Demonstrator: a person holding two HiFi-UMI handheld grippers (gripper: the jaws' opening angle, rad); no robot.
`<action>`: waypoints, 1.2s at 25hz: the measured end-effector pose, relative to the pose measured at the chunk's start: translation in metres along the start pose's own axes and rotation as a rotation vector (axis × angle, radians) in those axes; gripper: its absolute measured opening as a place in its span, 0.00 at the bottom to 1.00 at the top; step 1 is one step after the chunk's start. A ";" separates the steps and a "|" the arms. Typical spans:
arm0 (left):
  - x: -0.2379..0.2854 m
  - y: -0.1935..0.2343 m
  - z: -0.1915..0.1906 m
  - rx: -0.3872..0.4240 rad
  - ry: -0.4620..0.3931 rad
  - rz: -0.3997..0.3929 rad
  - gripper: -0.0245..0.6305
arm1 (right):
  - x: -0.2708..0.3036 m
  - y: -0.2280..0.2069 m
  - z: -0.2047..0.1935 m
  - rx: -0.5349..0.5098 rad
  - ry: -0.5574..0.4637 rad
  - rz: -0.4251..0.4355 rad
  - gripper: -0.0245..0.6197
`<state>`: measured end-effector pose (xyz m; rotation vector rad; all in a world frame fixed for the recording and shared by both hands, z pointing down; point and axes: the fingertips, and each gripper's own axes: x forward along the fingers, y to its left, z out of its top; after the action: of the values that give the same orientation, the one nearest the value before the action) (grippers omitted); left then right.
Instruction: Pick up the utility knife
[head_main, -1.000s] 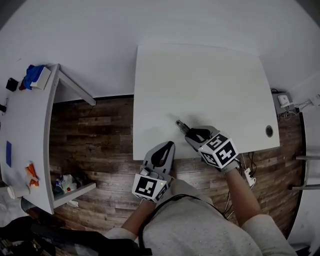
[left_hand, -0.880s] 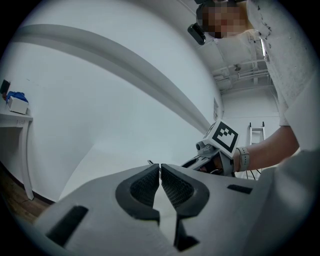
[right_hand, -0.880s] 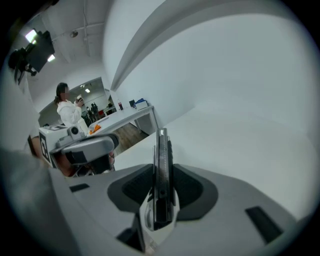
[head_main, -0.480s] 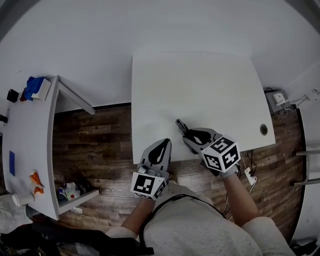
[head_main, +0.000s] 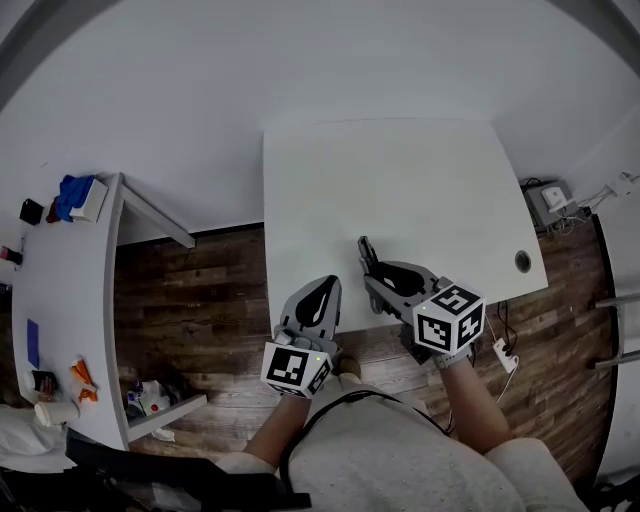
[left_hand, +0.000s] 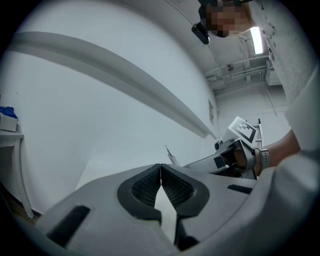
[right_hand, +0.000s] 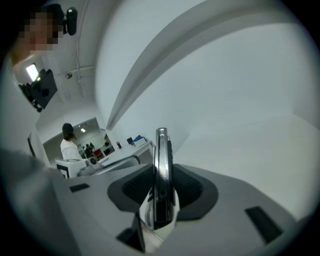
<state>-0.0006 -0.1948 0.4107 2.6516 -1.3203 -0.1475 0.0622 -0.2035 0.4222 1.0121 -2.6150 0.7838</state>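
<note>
Head view: the right gripper (head_main: 378, 272) holds the utility knife (head_main: 364, 250) over the white surface (head_main: 420, 170). The left gripper (head_main: 322, 292) hangs just beside it. Left gripper view: its fingers (left_hand: 147, 187) meet, pinching nothing. Right gripper view: the fingers (right_hand: 132, 192) clamp the knife on edge, its tip jutting beyond them.

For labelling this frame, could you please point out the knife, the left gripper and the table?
knife (right_hand: 161, 150): right gripper view, its upper metal edge.
left gripper (left_hand: 160, 167): left gripper view, where the shut jaws meet.
table (head_main: 400, 180): head view, bare top.
</note>
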 end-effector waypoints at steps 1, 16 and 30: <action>0.001 0.000 0.002 0.003 -0.002 -0.003 0.05 | -0.001 0.002 0.004 0.021 -0.025 0.007 0.24; -0.005 0.009 0.014 0.024 -0.016 -0.001 0.05 | 0.003 0.023 0.016 0.053 -0.131 -0.001 0.24; -0.014 0.013 0.007 -0.001 -0.005 -0.014 0.05 | -0.007 0.022 0.019 0.057 -0.162 -0.070 0.24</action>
<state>-0.0209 -0.1920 0.4069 2.6613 -1.3035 -0.1569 0.0518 -0.1965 0.3946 1.2240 -2.6872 0.7954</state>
